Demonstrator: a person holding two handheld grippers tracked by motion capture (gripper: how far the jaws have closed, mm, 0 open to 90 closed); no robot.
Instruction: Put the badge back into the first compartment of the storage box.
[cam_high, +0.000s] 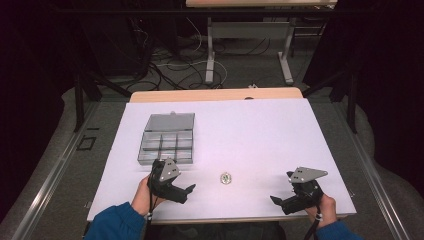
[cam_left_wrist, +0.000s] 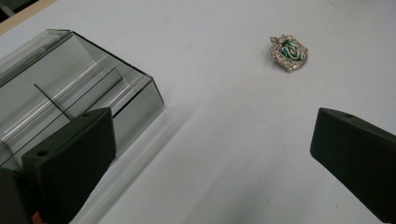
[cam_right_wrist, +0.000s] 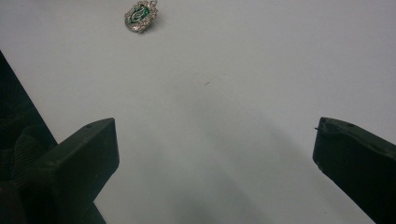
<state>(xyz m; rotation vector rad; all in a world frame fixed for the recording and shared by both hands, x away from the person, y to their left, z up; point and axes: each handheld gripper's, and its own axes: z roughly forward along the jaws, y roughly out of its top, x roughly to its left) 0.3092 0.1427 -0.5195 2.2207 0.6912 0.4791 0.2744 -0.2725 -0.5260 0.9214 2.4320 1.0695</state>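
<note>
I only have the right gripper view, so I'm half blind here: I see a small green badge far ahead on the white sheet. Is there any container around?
Observer: Yes, a clear compartment box lies on the white sheet, lid open, beyond the left gripper.
Operator: Where is the badge relative to both grippers?
Observer: The badge lies between them, nearer the left one; the right gripper is farther off.
Operator: Left jaws open?
Observer: Yes, wide apart, holding nothing.

A white-covered table (cam_high: 260, 130) held two items.
A clear compartment box (cam_high: 167, 139), lid open, sat at its left; a green-and-silver crest pin (cam_high: 226, 178) lay near the front edge.
</note>
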